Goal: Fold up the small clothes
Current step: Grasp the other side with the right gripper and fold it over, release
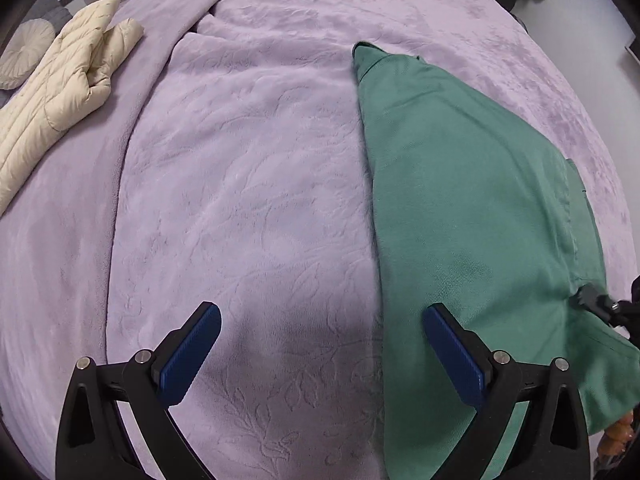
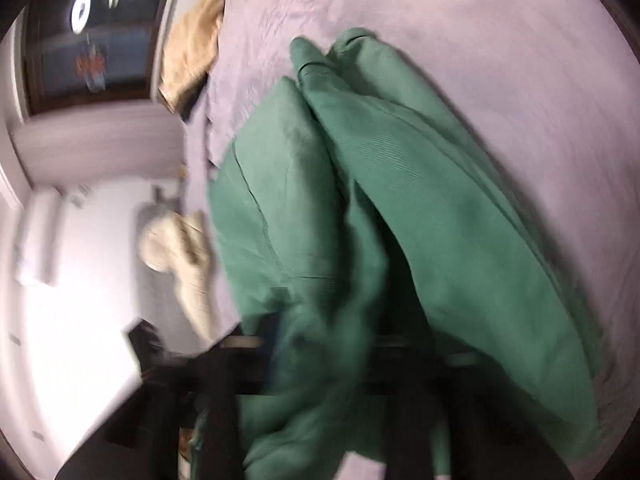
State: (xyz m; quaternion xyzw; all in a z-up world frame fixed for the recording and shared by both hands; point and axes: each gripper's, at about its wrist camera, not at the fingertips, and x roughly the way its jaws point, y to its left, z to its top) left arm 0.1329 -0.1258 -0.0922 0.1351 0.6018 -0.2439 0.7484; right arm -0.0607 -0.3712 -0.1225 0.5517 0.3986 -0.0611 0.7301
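Green trousers (image 1: 460, 184) lie lengthwise on the lilac blanket (image 1: 248, 184), folded leg over leg. My left gripper (image 1: 322, 336) is open and empty, hovering over the blanket with its right finger above the trousers' near left edge. My right gripper (image 1: 588, 298) shows at the right edge, shut on the trousers' near end and lifting it. In the blurred right wrist view the green trousers (image 2: 400, 184) drape over and hide my right gripper (image 2: 324, 344), bunched between its fingers.
A cream quilted jacket (image 1: 56, 92) lies at the left of the bed, also in the right wrist view (image 2: 188, 256). A tan garment (image 2: 196, 48) lies at the far edge. A round grey cushion (image 1: 26, 52) sits at far left. Floor lies beyond the bed's right edge (image 1: 592, 20).
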